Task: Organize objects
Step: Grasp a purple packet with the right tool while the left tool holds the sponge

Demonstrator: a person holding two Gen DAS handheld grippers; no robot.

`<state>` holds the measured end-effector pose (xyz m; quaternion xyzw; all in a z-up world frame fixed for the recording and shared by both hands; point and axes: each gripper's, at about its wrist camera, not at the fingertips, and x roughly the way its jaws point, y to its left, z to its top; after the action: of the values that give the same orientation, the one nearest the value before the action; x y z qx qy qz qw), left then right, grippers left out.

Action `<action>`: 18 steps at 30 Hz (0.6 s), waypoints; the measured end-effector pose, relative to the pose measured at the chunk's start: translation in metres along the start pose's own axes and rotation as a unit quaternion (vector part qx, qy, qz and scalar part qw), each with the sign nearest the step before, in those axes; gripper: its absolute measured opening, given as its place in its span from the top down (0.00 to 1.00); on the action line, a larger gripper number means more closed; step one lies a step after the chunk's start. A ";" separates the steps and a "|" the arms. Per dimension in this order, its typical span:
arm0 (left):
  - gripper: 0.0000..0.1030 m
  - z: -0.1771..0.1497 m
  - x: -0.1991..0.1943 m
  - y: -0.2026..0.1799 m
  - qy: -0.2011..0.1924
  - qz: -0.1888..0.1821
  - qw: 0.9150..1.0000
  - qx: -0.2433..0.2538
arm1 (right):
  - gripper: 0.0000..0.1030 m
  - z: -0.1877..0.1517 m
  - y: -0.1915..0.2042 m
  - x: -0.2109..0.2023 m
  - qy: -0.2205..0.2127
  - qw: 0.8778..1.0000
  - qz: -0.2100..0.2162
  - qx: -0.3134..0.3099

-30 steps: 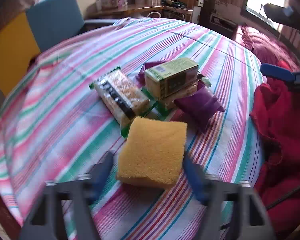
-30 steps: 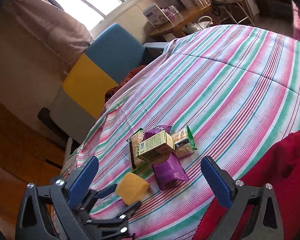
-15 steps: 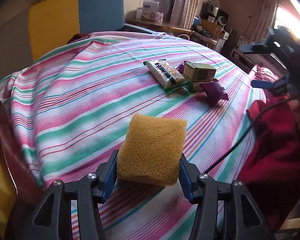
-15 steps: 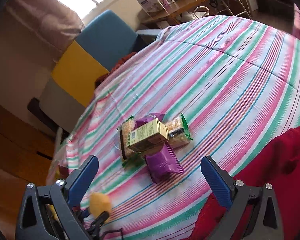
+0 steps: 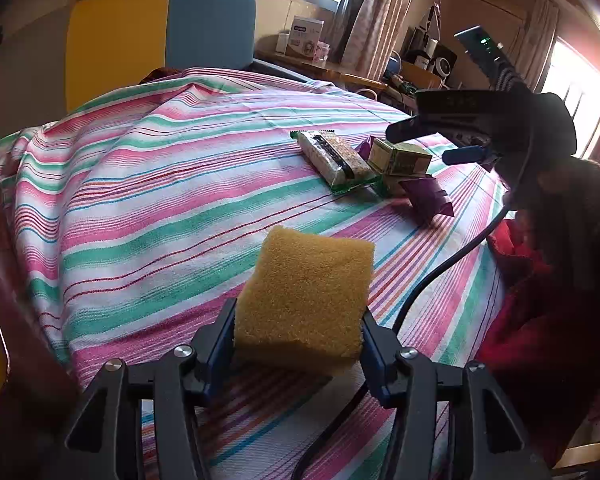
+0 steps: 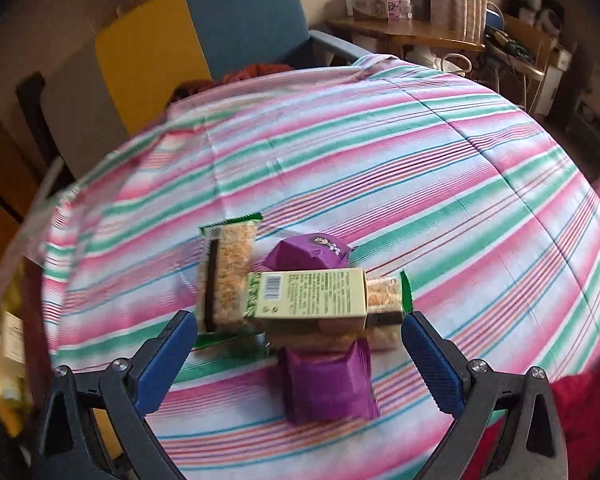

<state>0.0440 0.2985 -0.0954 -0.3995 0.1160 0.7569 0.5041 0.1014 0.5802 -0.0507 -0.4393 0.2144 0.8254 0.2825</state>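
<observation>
The right hand-held gripper point(image 6: 300, 344), jaws released, is hanging nearest over the green box point(image 6: 312, 294), whose long axis is running across its gap, while the left hand-held gripper point(image 5: 300, 330) is grasping the sponge point(image 5: 306, 292).

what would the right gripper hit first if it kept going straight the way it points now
Probably the pale green box on top of the snack pile, centred between the open right gripper fingers. The purple packet lies nearer the camera but lower, so depth is uncertain.
</observation>
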 end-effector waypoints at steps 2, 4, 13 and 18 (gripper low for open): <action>0.45 -0.001 0.000 0.000 -0.004 0.002 1.000 0.001 | 0.00 0.001 0.000 0.006 0.004 1.000 0.004 -0.007; 0.45 -0.002 0.000 -0.002 -0.008 0.006 1.000 0.004 | 0.00 0.001 0.000 0.008 0.003 1.000 0.006 -0.009; 0.45 -0.005 0.001 -0.003 -0.014 0.014 1.000 0.013 | 0.00 0.005 0.006 0.017 0.007 1.000 -0.008 -0.017; 0.45 -0.005 0.001 -0.003 -0.015 0.014 1.000 0.013 | 0.00 0.006 0.006 0.019 0.009 1.000 -0.009 -0.020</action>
<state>0.0491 0.2977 -0.0989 -0.3795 0.1236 0.7681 0.5007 0.0858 0.5847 -0.0627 -0.4544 0.1963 0.8229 0.2789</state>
